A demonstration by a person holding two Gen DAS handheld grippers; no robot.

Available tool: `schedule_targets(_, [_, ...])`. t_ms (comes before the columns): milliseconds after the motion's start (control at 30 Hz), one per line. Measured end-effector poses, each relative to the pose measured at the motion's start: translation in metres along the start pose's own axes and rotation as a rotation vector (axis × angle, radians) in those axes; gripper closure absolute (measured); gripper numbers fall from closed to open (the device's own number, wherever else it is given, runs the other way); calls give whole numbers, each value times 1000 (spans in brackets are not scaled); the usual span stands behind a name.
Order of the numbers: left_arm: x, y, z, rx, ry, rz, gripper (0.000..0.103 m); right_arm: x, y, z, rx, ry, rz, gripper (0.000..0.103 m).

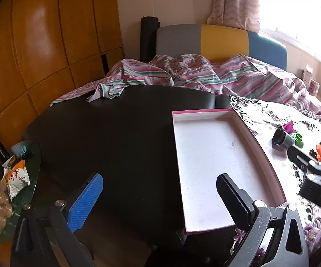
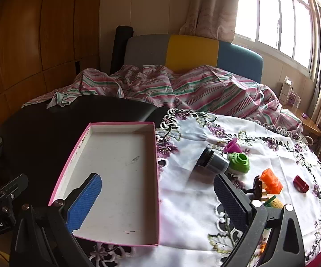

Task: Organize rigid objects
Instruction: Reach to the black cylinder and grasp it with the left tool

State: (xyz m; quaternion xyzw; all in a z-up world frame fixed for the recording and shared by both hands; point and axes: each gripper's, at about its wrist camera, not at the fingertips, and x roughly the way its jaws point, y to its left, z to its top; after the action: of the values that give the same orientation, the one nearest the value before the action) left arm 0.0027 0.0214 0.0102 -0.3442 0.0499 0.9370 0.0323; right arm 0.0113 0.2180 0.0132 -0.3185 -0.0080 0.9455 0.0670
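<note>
A shallow pink-edged white box [image 2: 116,178] lies empty, half on a dark table and half on a floral cloth; it also shows in the left wrist view [image 1: 216,166]. Right of it on the cloth lie a black and silver cylinder [image 2: 211,162], a green piece [image 2: 239,163], a magenta funnel [image 2: 232,145], an orange block [image 2: 271,181] and a dark red cap [image 2: 301,184]. My right gripper [image 2: 158,197] is open and empty above the box's near right edge. My left gripper [image 1: 160,198] is open and empty over the dark table, left of the box.
A dark table [image 1: 104,133] lies left of the floral cloth [image 2: 260,133]. A striped sheet [image 2: 182,89] covers a bed behind. A side table with snack bags [image 1: 13,178] stands at far left. A wooden wardrobe [image 1: 38,44] lines the left wall.
</note>
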Motion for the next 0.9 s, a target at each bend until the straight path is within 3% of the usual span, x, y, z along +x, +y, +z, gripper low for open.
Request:
schedule_targets(433, [6, -13, -2, 36, 18, -63, 0, -8, -49, 22, -7, -71, -45, 0])
schedule_targets(633, [8, -23, 1, 65, 23, -88, 0, 2, -92, 34, -11, -56, -138, 0])
schedule_targets(900, [15, -35, 3, 77, 56, -125, 0, 23, -173, 23, 119, -61, -274, 0])
